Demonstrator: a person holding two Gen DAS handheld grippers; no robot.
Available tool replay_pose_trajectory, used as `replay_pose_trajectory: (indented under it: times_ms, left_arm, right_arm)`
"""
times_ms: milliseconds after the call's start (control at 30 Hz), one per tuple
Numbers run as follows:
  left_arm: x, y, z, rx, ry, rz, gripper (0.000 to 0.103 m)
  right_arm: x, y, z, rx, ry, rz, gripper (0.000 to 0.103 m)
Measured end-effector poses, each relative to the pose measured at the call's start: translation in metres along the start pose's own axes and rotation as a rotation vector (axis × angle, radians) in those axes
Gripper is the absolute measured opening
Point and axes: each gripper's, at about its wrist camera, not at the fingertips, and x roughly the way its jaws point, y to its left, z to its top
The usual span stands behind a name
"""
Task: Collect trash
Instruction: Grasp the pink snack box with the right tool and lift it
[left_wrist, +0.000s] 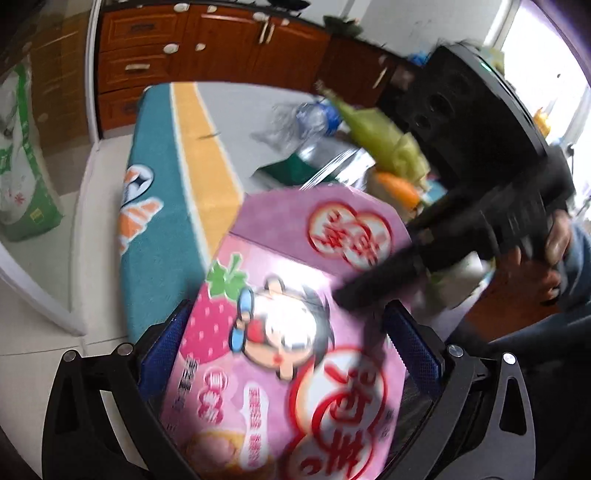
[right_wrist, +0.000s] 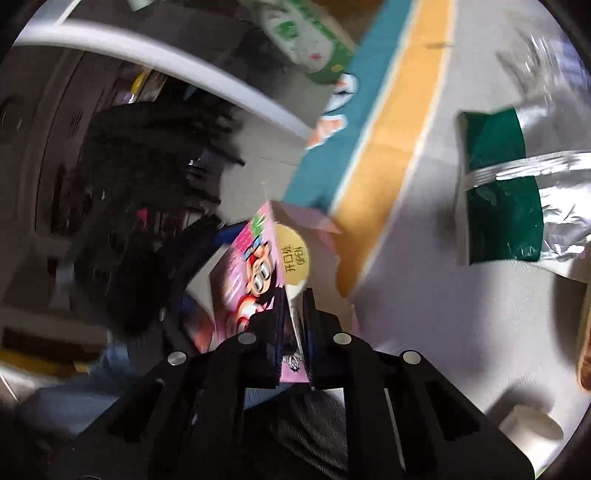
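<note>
A pink strawberry snack box (left_wrist: 280, 332) with a cartoon girl fills the left wrist view. My left gripper (left_wrist: 288, 332) holds it between its blue pads (left_wrist: 166, 343), above the mat. My right gripper (right_wrist: 293, 314) is shut on the box's edge (right_wrist: 266, 266); it shows as a black shape in the left wrist view (left_wrist: 406, 269). More trash lies on the mat: a green and silver foil bag (right_wrist: 506, 192), a clear plastic bottle (left_wrist: 314, 122), a yellow-green bag (left_wrist: 384, 144) and an orange piece (left_wrist: 399, 188).
A grey mat with a yellow stripe (left_wrist: 199, 147) and a teal border (left_wrist: 155, 221) covers the floor. Brown cabinets (left_wrist: 192, 48) stand at the back. A green and white sack (left_wrist: 22, 155) leans at the left. A black device (left_wrist: 461, 92) stands at the right.
</note>
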Motion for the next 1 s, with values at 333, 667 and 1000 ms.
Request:
replay_pose_trajectory:
  times_ms: [333, 667, 1000]
  left_arm:
    - [-0.008, -0.013, -0.003, 0.04, -0.029, 0.047, 0.101]
    - [0.003, -0.072, 0.033, 0.219, 0.038, 0.235, 0.1]
    - [0.087, -0.066, 0.077, 0.166, 0.115, 0.183, 0.1]
  right_arm:
    - [0.009, 0.024, -0.008, -0.056, 0.002, -0.098, 0.013]
    - [-0.136, 0.041, -0.024, -0.075, -0.367, -0.327, 0.001]
    - [-0.25, 0.023, -0.05, 0.023, -0.641, -0.468, 0.001]
